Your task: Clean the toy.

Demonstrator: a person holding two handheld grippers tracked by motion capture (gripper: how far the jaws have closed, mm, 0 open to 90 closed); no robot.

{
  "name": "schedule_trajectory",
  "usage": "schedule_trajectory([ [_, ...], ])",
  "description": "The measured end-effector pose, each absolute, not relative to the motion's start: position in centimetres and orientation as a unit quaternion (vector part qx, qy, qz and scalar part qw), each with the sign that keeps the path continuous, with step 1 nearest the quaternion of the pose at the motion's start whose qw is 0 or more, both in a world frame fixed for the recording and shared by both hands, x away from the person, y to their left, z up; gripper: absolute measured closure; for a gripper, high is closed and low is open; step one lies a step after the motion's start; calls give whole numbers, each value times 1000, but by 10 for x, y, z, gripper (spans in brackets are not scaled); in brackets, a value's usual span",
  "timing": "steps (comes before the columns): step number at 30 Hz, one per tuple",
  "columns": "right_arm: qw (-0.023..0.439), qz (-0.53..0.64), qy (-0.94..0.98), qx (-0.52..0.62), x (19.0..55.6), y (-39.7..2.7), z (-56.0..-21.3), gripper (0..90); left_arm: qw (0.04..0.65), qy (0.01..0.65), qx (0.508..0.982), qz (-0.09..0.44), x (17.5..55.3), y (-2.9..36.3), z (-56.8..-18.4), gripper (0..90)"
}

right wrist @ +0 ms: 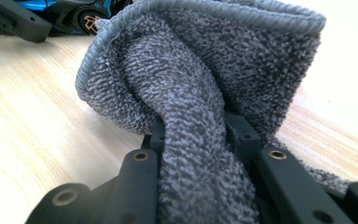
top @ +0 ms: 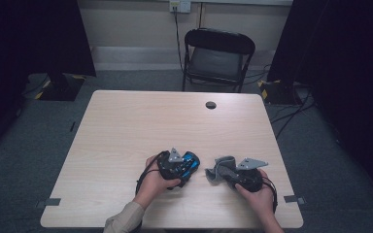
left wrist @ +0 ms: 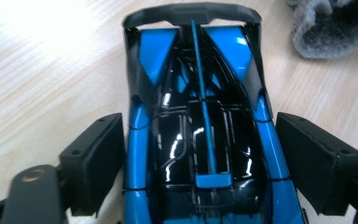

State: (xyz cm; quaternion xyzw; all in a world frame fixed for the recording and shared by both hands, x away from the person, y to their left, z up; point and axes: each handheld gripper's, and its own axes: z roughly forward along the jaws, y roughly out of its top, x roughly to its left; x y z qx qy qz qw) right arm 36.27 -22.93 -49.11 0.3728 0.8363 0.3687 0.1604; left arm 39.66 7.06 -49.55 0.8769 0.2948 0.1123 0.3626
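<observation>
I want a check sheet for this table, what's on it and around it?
Surface: light wooden table, round cable hole near far edge.
Job's things: blue-and-black toy car; grey towel.
Clutter: nothing seen.
Grippers: left hand-held gripper straddles the car, small gaps beside its pads, open; right hand-held gripper shut on the towel.
Cables: black cable trails from the left one; more on the floor.
Surroundings: black folding chair, dark curtains, grey carpet.

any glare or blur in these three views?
High view: dim, corners black, soft overall. Left gripper view: blown-out table top left, highlights on the toy car roof, near tongs pads sharp. Right gripper view: towel sharp, table overexposed at right, car behind blurred.
</observation>
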Motion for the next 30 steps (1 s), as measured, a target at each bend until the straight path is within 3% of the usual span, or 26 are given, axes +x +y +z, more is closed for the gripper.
schedule_trajectory([
  [4, 161, 370, 836, 373, 362, -229, -491, 694, 361, 295, 877, 113, 397, 70, -495, 164],
  [9, 166, 368, 836, 372, 361, -229, -492, 693, 351, 303, 879, 112, 395, 70, -491, 250],
  [16, 168, 368, 836, 372, 361, -228, -492, 693, 340, 306, 882, 111, 394, 70, -489, 260],
  [30, 168, 371, 834, 374, 361, -229, -492, 694, 375, 291, 874, 101, 392, 75, -486, 276],
])
